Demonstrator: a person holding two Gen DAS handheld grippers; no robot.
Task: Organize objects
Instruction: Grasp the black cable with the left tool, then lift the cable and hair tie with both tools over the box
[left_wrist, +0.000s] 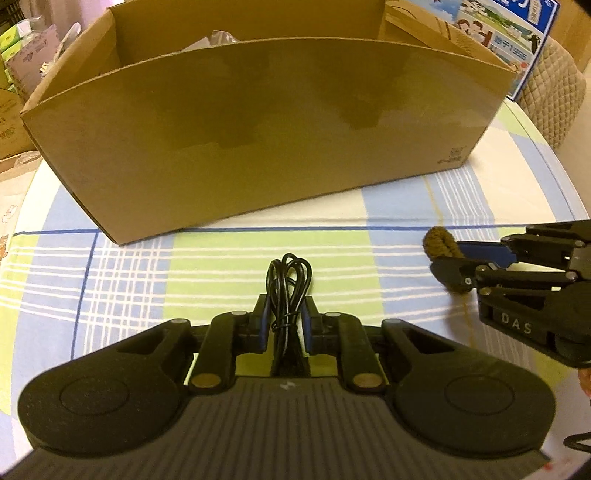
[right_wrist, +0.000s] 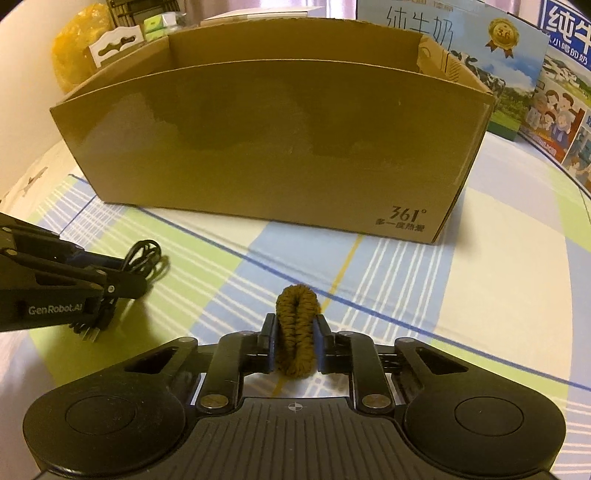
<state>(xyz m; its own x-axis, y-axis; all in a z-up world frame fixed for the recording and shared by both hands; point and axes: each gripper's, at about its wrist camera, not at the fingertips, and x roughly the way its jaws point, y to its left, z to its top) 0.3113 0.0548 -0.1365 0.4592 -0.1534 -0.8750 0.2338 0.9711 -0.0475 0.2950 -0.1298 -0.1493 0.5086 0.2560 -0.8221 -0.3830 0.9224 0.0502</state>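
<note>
The left gripper (left_wrist: 286, 317) clamps a cable (left_wrist: 288, 284); the right gripper (right_wrist: 295, 343) pinches a scrunchie (right_wrist: 297, 328). Both items are lifted, neither yet in the box (right_wrist: 280, 147).

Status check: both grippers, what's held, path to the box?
Left gripper shut on black cable bundle. Right gripper shut on brown braided loop. Open cardboard box straight ahead on checked tablecloth. Nothing between grippers and box.

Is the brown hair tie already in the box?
No, the hair tie is pinched in the right hand-held gripper over the tablecloth, in front of the box.
</note>
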